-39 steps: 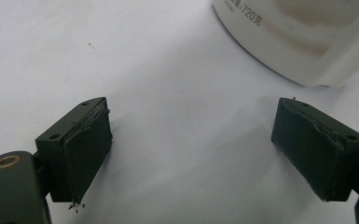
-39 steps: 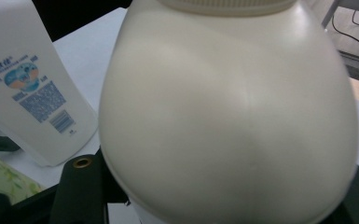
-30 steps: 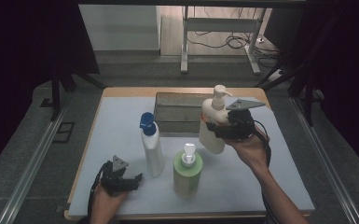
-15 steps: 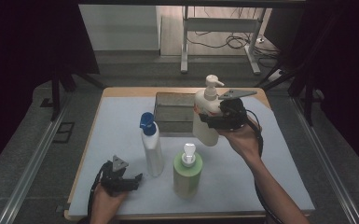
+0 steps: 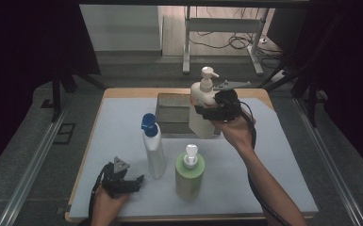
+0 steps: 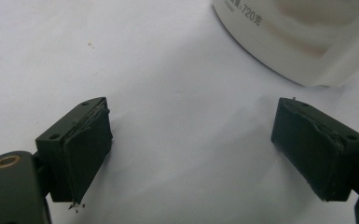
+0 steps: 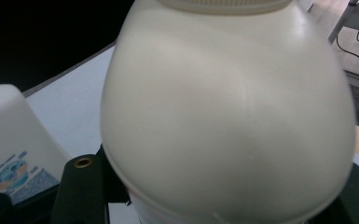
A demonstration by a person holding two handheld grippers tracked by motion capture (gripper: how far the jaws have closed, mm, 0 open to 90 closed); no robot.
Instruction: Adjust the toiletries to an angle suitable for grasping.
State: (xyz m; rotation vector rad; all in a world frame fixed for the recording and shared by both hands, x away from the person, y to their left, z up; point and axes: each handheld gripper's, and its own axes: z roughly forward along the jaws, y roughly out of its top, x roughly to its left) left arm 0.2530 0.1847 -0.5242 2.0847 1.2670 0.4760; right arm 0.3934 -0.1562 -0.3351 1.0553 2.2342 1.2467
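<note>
**Cream pump bottle gripped and carried above the grey box at the far side of the table**

The right gripper (image 5: 213,109) pinches the cream pump bottle (image 5: 203,106) at its rounded shoulder; in the right gripper view the bottle's smooth, matt plastic body (image 7: 228,112) bulges between the two black jaws, which press on either side of it. The bottle stands upright, in front of and partly over the grey box (image 5: 173,112), whether lifted clear of the mat or resting on it cannot be told. By judgement the grasp is done and the transport is under way; setting the bottle down, perhaps in or beside the box, and letting go remain.

The left gripper (image 5: 122,181) rests low on the pale mat (image 5: 283,155) near the front edge, its jaws spread wide with nothing between them; its rubber pads (image 6: 89,140) look worn and frayed at the edges. Just beyond it stands the white bottle with a blue cap (image 5: 152,146), tall and slim with a glossy wall, whose base and printed label show in the left gripper view (image 6: 298,37). Beside that stands the green bottle with a white pump (image 5: 188,172), a squat cylinder. Both bottles stay untouched
</note>
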